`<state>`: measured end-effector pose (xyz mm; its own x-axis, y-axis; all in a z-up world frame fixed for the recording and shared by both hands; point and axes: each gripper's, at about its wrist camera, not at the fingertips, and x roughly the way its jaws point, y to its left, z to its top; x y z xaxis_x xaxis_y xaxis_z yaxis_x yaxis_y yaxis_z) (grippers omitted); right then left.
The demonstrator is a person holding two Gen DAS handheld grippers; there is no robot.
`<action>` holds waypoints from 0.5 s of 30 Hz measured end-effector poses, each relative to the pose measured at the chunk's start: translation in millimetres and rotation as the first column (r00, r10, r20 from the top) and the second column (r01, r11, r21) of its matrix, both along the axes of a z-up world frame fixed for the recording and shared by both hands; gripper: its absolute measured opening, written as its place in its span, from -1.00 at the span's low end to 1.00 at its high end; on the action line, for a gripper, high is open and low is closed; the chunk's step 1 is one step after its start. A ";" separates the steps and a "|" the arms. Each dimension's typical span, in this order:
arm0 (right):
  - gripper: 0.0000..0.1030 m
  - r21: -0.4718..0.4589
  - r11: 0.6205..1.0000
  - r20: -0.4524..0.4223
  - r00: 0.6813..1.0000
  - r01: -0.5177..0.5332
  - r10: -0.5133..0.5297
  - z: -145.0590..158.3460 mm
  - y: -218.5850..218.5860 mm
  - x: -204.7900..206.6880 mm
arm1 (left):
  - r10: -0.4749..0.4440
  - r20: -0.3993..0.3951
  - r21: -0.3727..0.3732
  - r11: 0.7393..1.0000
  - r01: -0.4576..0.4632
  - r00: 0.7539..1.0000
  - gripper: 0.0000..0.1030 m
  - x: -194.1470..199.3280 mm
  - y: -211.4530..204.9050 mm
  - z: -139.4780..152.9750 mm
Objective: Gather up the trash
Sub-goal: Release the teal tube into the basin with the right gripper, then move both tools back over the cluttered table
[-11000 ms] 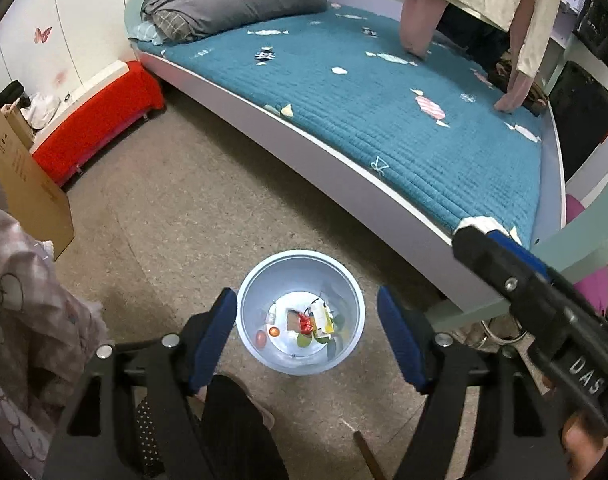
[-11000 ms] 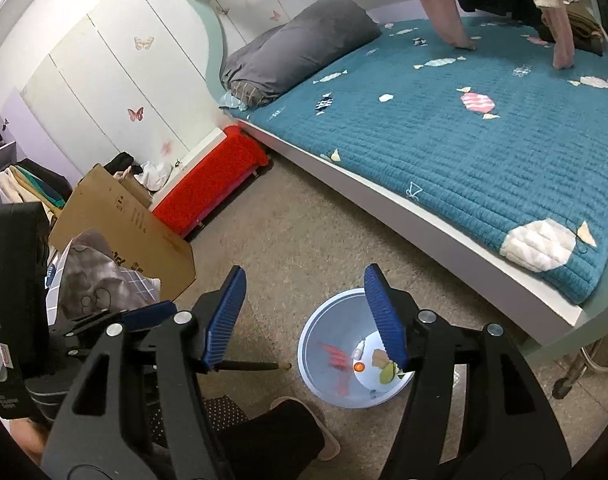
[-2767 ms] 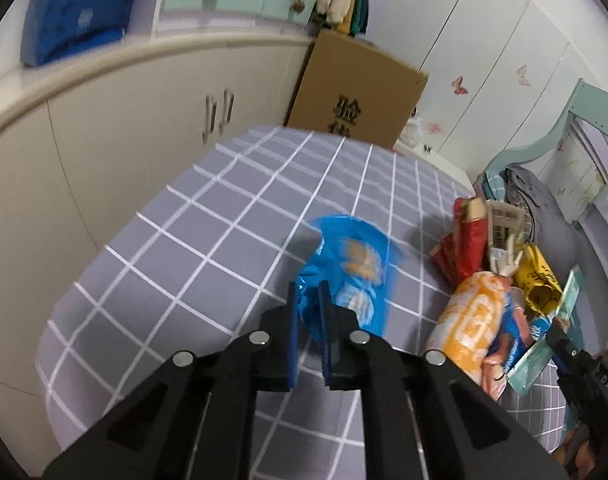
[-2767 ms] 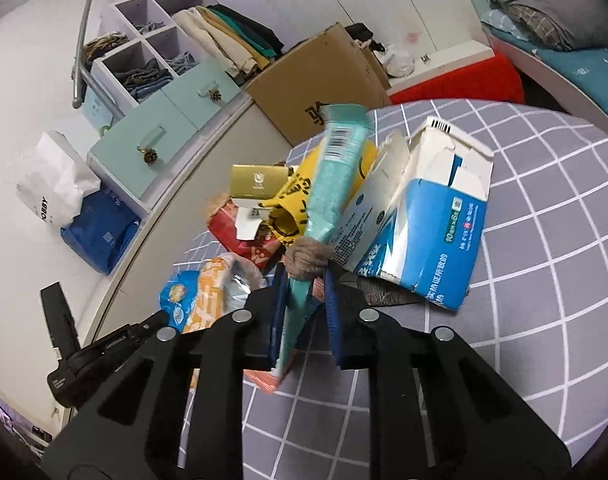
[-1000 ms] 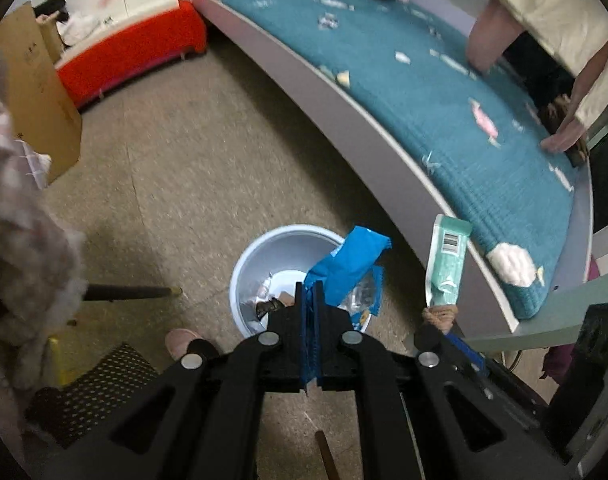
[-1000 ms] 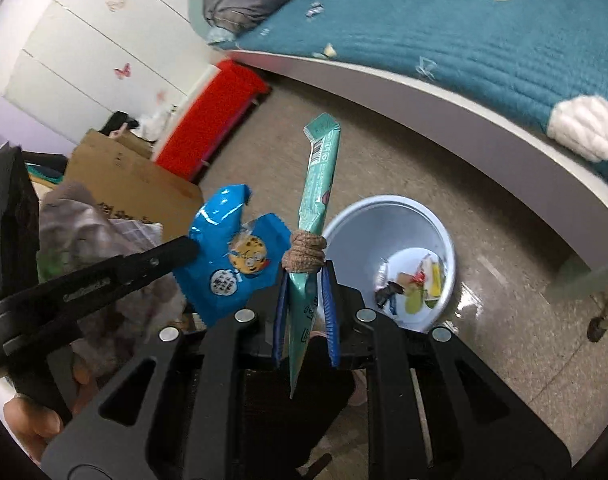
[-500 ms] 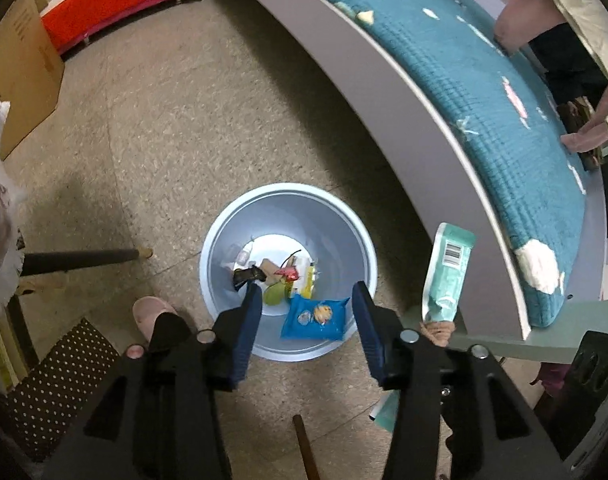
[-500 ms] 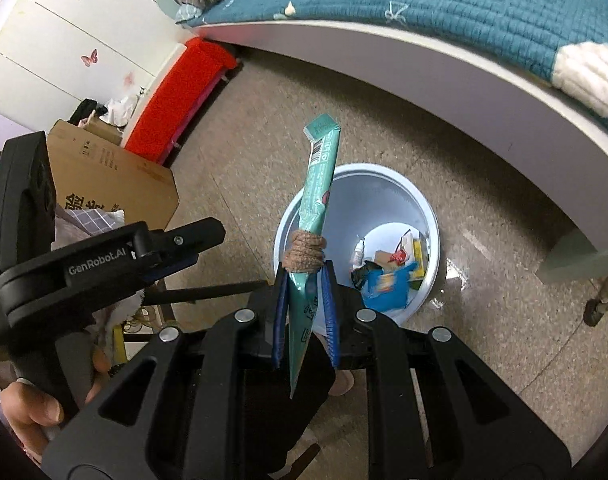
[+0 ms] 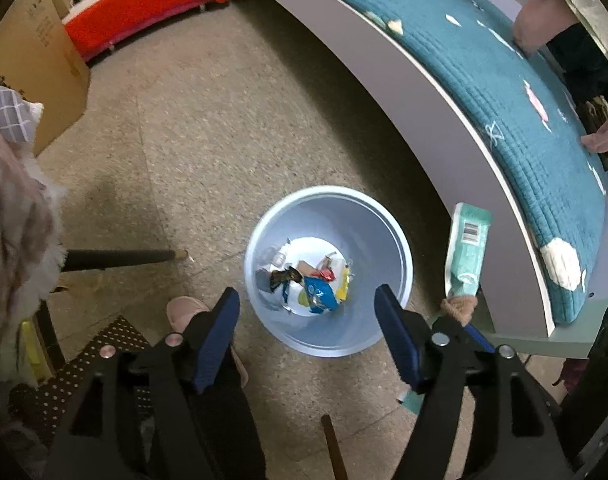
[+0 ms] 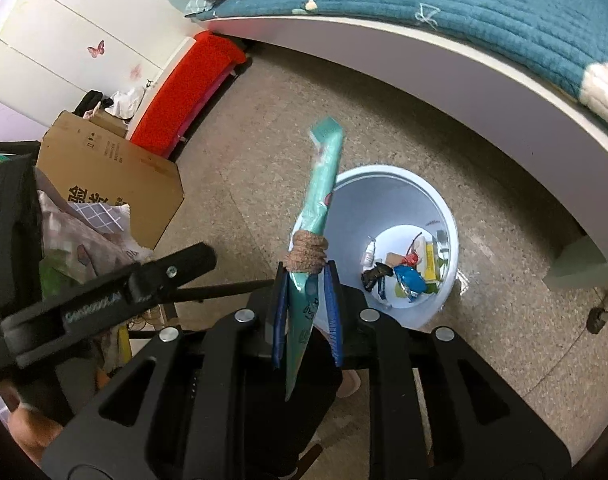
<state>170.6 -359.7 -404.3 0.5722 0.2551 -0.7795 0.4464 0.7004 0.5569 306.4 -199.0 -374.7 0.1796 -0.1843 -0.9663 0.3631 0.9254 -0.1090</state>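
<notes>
A pale blue trash bin (image 9: 400, 248) stands on the floor below both grippers, also in the right wrist view (image 10: 448, 216). A blue snack bag (image 9: 320, 294) lies in it among other wrappers. My left gripper (image 9: 306, 310) is open and empty above the bin's near rim. My right gripper (image 10: 306, 284) is shut on a long teal wrapper (image 10: 324, 176) that stands upright, left of the bin. That wrapper shows in the left wrist view (image 9: 466, 256) to the right of the bin.
A bed with a teal quilt (image 9: 504, 68) curves along the right. A red bench (image 9: 143, 4) and a cardboard box (image 10: 111, 164) stand at the far left. A dark table leg (image 9: 115, 259) and a pink slipper (image 9: 181, 310) are near the bin.
My left gripper let the blue snack bag fall into the bin and has opened wider. My right gripper still holds the teal wrapper, which now sits nearer the bin.
</notes>
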 end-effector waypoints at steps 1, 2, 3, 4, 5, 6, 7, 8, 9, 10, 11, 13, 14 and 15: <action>-0.55 -0.001 1.000 0.001 1.000 0.002 -0.002 1.5 -0.1 1.8 | 0.002 0.013 0.003 1.000 -0.002 1.000 0.38 -0.4 2.8 4.8; -0.44 -0.003 1.000 0.007 1.000 -0.002 0.002 4.0 0.2 3.8 | 0.006 0.023 0.007 1.000 -0.006 1.000 0.39 -0.8 4.9 8.3; -0.37 -0.009 1.000 0.013 1.000 -0.002 0.002 6.8 0.7 4.7 | 0.008 0.030 0.009 1.000 -0.008 1.000 0.39 -1.2 6.8 11.3; -0.13 -0.019 1.000 0.019 1.000 0.000 0.000 10.0 1.5 5.2 | 0.010 0.040 0.008 1.000 -0.011 0.999 0.39 -1.9 9.1 15.7; -0.08 -0.030 1.000 0.028 1.000 0.006 -0.006 14.7 2.2 4.9 | 0.014 0.049 0.009 1.000 -0.014 0.999 0.42 -2.7 11.1 18.8; -0.08 -0.038 0.999 0.037 0.999 0.006 -0.005 18.9 3.0 4.6 | 0.018 0.058 0.012 1.000 -0.019 0.998 0.44 -3.7 14.2 23.2; -0.08 -0.043 0.999 0.041 0.999 0.006 -0.004 21.9 3.6 4.2 | 0.020 0.063 0.009 1.000 -0.021 0.998 0.44 -4.8 15.9 26.4; -0.08 -0.060 0.998 0.044 0.999 0.005 -0.002 27.5 5.2 2.8 | 0.025 0.072 0.004 1.000 -0.026 0.997 0.44 -6.8 18.9 30.5; -0.08 -0.070 0.998 0.046 0.999 0.004 0.000 30.6 6.5 1.7 | 0.030 0.077 -0.001 1.000 -0.030 0.997 0.44 -8.7 21.1 34.6; -0.08 -0.082 0.997 0.048 0.999 0.002 0.002 34.5 7.1 0.0 | 0.031 0.078 -0.006 1.000 -0.031 0.996 0.44 -10.9 22.4 38.3; -0.08 -0.098 0.995 0.053 0.999 0.003 0.002 41.6 8.6 -3.0 | 0.031 0.081 -0.013 0.999 -0.031 0.996 0.44 -13.5 23.6 42.6; -0.06 -0.128 0.992 0.067 0.998 0.003 0.006 53.8 9.7 -9.5 | 0.031 0.095 -0.028 0.999 -0.029 0.995 0.44 -20.5 25.5 55.8; -0.06 -0.168 0.986 0.077 0.997 -0.001 0.015 66.3 12.1 -14.6 | 0.027 0.100 -0.036 0.999 -0.023 0.995 0.44 -23.9 26.0 62.2; -0.05 -0.189 0.982 0.091 0.996 -0.005 0.023 74.7 13.1 -18.9 | 0.017 0.110 -0.055 0.998 -0.011 0.994 0.44 -29.5 26.2 73.3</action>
